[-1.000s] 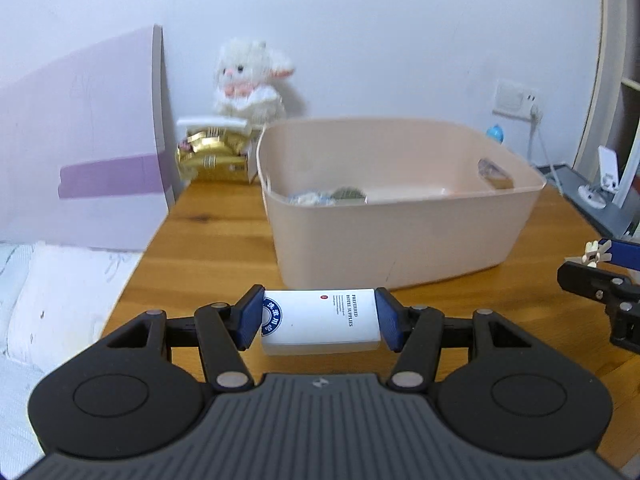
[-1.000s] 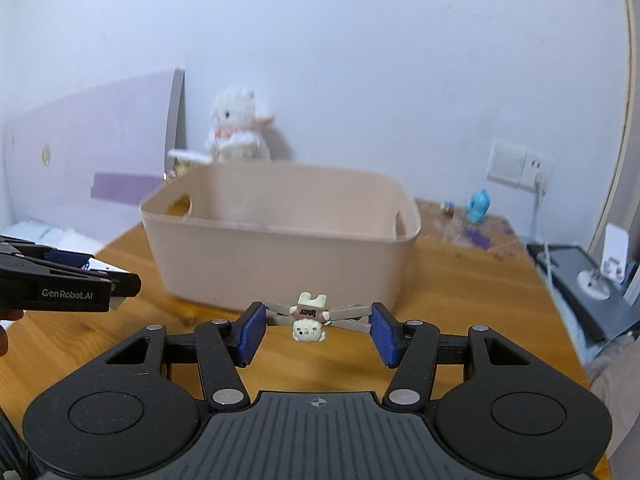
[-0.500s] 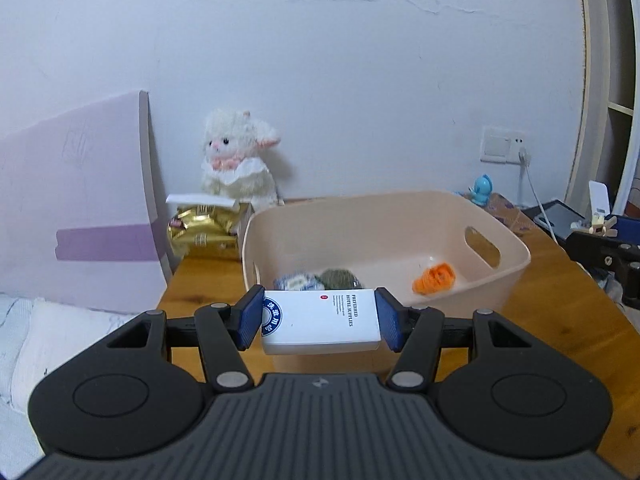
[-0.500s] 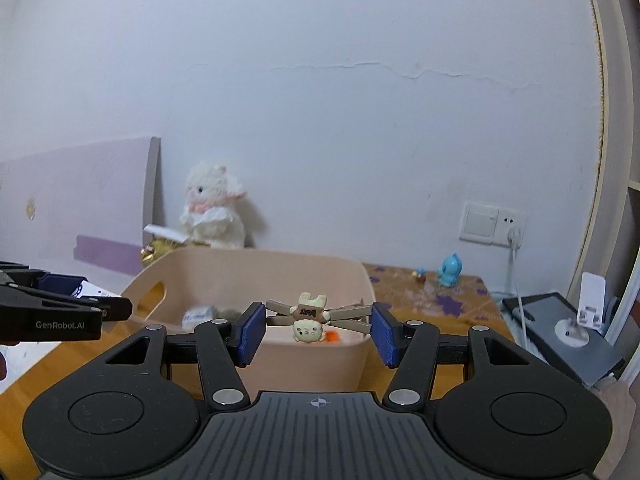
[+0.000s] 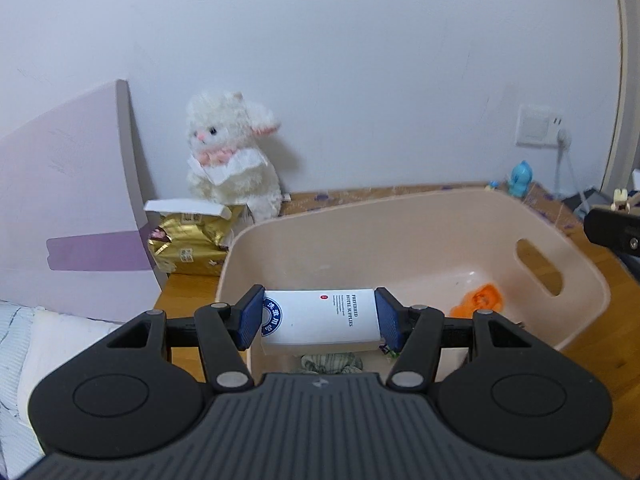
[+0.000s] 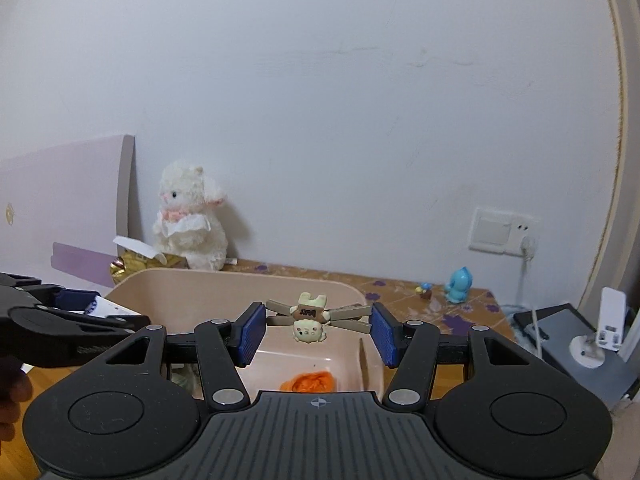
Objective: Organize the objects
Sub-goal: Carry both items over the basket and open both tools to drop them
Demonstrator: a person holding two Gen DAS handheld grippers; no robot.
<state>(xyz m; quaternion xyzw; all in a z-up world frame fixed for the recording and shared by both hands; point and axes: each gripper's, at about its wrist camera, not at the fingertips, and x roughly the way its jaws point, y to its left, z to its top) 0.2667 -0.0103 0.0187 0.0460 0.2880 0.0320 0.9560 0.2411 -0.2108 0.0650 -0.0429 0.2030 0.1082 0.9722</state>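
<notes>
pink bin (image 5: 592,300) | white box (image 5: 320,314), blue seal | orange toy (image 5: 482,300) | cream clip (image 6: 310,320)

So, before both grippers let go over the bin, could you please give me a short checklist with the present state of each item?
1. Left gripper shut on the white box: ok.
2. Right gripper shut on the hair clip: ok.
3. White box over the open beige bin: ok.
4. Hair clip over the bin: ok.
5. Landing spots free: cannot tell; an orange toy lies under the clip, a grey-green item under the box.
6. Clearance between the two grippers: ok, apart.
</notes>
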